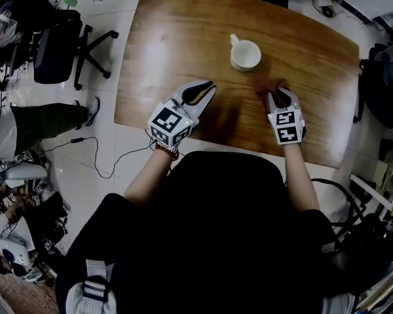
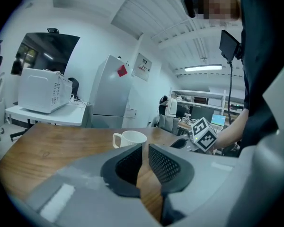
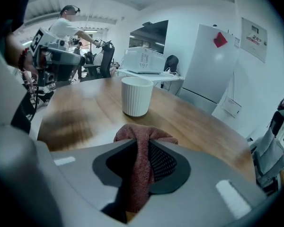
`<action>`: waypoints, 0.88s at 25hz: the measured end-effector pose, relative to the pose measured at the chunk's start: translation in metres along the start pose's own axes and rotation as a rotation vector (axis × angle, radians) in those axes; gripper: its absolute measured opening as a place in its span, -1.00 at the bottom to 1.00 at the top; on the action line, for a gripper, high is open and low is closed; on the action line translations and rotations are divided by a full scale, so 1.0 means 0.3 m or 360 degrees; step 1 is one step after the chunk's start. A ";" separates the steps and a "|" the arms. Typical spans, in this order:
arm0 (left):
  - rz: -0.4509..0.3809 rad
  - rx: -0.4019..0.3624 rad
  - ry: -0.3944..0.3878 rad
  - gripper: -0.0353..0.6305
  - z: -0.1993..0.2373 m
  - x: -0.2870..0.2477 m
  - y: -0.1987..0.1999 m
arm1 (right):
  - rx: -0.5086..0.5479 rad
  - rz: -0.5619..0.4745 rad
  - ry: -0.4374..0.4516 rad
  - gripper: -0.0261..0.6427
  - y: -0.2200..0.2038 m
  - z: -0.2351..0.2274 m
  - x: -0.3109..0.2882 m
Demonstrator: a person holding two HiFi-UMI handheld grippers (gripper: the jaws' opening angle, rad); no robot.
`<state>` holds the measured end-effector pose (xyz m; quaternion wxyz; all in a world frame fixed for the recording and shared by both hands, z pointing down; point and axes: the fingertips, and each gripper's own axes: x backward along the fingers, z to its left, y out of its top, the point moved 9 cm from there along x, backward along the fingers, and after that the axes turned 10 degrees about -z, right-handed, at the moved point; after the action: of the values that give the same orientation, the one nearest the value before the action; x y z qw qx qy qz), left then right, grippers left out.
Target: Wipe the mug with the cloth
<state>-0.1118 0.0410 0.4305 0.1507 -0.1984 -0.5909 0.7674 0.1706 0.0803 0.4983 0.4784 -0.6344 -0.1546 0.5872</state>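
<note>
So the mug (image 1: 245, 55) is standing upright out in the middle of the table (image 1: 177, 38), open end up, with its handle sticking out to the far left, away from the person. Nothing is touching it yet.

The right gripper (image 1: 280, 97) has the cloth (image 3: 140, 164) pinched between its jaws, with a reddish wad bunched up past the tips. I can't really say how hard it's squeezing, but the fabric fills the gap. From that gripper the mug is straight ahead and a touch left, near but clearly apart, with bare wood in between.

The left gripper (image 2: 145, 150) has its jaws pretty much together with nothing in them, just a sliver of tabletop showing through. For it, the mug is ahead and off to the right.

Both look about equally close, tbh. I'd guess the cloth side just pushes forward, and the handle faces the left one for steadying.
</note>
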 end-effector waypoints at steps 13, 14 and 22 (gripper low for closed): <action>-0.0142 -0.0053 -0.0008 -0.79 -0.039 -0.071 0.114 | -0.0243 -0.0664 -0.0410 -0.41 0.301 -0.131 0.419; -0.0189 -0.0052 -0.0027 -0.79 -0.046 -0.076 0.143 | -0.0247 -0.0760 -0.0424 -0.41 0.350 -0.130 0.457; -0.0408 -0.0104 -0.0119 -0.79 -0.059 -0.064 0.311 | -0.0283 -0.1020 -0.0409 -0.43 0.488 -0.090 0.499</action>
<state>-0.0862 0.0231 0.3389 0.2188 -0.0972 -0.6413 0.7290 0.1804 0.1099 0.2894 0.5578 -0.5138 -0.4552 0.4666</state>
